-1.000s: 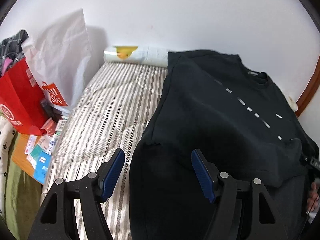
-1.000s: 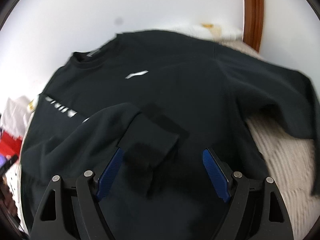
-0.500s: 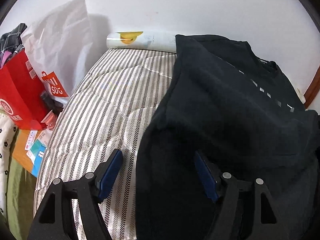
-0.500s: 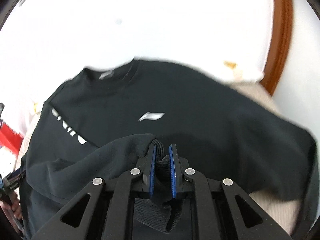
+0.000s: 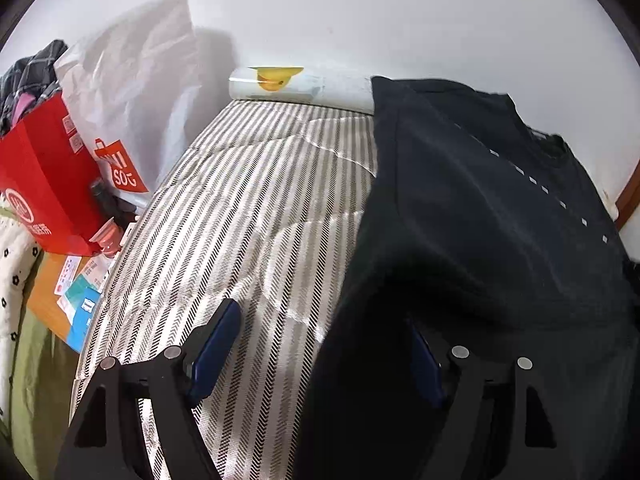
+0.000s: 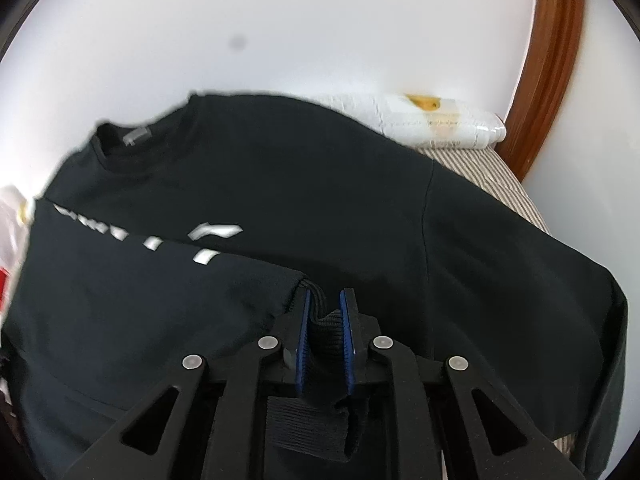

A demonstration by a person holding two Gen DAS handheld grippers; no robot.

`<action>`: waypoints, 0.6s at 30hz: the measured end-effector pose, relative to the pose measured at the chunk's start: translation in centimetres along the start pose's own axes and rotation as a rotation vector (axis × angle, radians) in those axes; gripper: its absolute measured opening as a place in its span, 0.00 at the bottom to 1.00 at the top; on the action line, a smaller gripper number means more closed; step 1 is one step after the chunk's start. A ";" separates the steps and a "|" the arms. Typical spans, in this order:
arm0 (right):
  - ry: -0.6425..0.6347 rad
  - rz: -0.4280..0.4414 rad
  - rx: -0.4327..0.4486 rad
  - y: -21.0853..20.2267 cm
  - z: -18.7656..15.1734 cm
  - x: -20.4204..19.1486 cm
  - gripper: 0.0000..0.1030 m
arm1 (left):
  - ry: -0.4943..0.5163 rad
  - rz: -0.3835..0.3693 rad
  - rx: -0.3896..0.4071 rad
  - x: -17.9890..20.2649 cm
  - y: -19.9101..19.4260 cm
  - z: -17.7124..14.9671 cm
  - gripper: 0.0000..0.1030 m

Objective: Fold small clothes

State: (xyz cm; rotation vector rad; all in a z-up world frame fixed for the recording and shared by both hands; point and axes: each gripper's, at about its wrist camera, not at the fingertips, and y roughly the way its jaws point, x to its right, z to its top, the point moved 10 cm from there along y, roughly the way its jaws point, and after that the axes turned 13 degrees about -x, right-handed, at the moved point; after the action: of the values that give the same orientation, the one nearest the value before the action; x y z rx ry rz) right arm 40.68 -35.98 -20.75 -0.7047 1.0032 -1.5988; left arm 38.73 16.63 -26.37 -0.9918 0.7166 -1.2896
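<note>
A black sweatshirt (image 5: 480, 220) with white lettering lies flat on the striped bed, collar toward the wall. My left gripper (image 5: 320, 356) hovers over its left edge. Its jaws are opening, the fabric edge lies below them, and the pads touch nothing. In the right wrist view the sweatshirt (image 6: 320, 184) fills the middle. My right gripper (image 6: 326, 304) pinches the ribbed cuff (image 6: 326, 328) of a sleeve (image 6: 160, 292), which stretches across the chest. Its jaws are opening slightly, but the pads still press on the cuff.
The striped mattress (image 5: 248, 208) lies bare left of the sweatshirt. A red bag (image 5: 44, 184), a white shopping bag (image 5: 132, 92) and small boxes (image 5: 76, 288) crowd the left side. A white roll (image 5: 296, 86) lies by the wall. A wooden frame (image 6: 552, 60) rises at right.
My right gripper shut on the sleeve cuff, lifted it and drew the sleeve across the chest. The left gripper barely moved and its jaws spread a little wider.
</note>
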 end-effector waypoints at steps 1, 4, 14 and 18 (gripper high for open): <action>-0.008 -0.015 -0.008 0.2 -0.2 0.2 0.23 | -0.011 -0.007 0.008 -0.1 0.0 0.2 0.74; -0.022 -0.083 -0.019 -0.2 -1.2 1.0 0.33 | -0.053 -0.015 0.024 -0.8 0.2 1.0 0.74; -0.040 -0.120 0.037 -5.8 -7.2 3.0 0.45 | -0.100 0.022 0.023 -2.2 0.4 1.2 0.72; 0.010 -0.105 0.039 -7.6 -11.0 5.0 0.51 | -0.088 0.046 0.016 -2.4 0.3 1.0 0.74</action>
State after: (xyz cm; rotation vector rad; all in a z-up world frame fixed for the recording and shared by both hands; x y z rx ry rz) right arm 26.59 -37.47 -19.50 -0.7340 0.9527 -1.7102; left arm 39.39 19.17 -26.45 -1.0079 0.6570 -1.2028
